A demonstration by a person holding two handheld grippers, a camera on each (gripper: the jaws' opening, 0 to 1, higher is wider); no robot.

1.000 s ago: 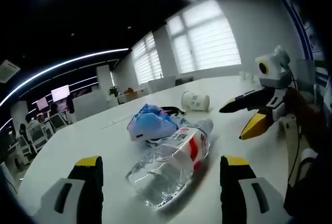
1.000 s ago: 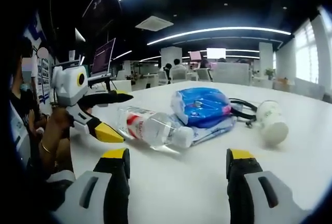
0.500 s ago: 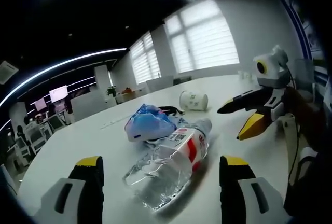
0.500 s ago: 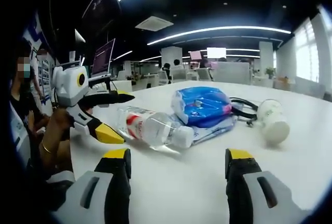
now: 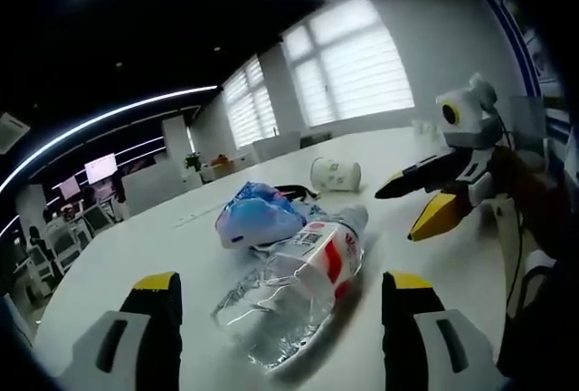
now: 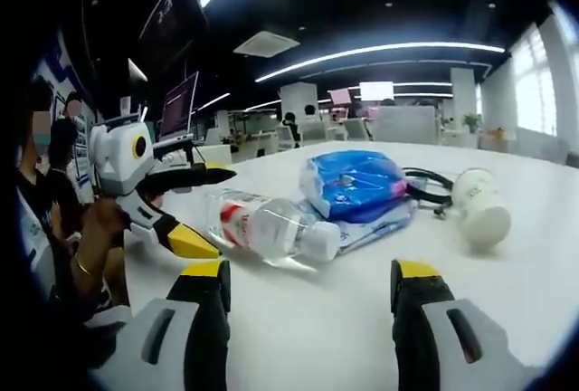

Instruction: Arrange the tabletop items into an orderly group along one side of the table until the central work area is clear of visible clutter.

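White table (image 5: 136, 255) in an open office: plastic bottle (image 5: 294, 287) lies beside the blue packet (image 5: 258, 214); left gripper (image 5: 282, 319) and right gripper (image 6: 308, 305) both gape wide, holding nothing.

Clear crinkled plastic bottle (image 5: 294, 287) with glossy red-white label lies on a smooth, matt white table (image 6: 317, 309); at its 11 o'clock a shiny blue plastic bag (image 5: 256, 217), farther a matt paper cup (image 5: 335, 174)
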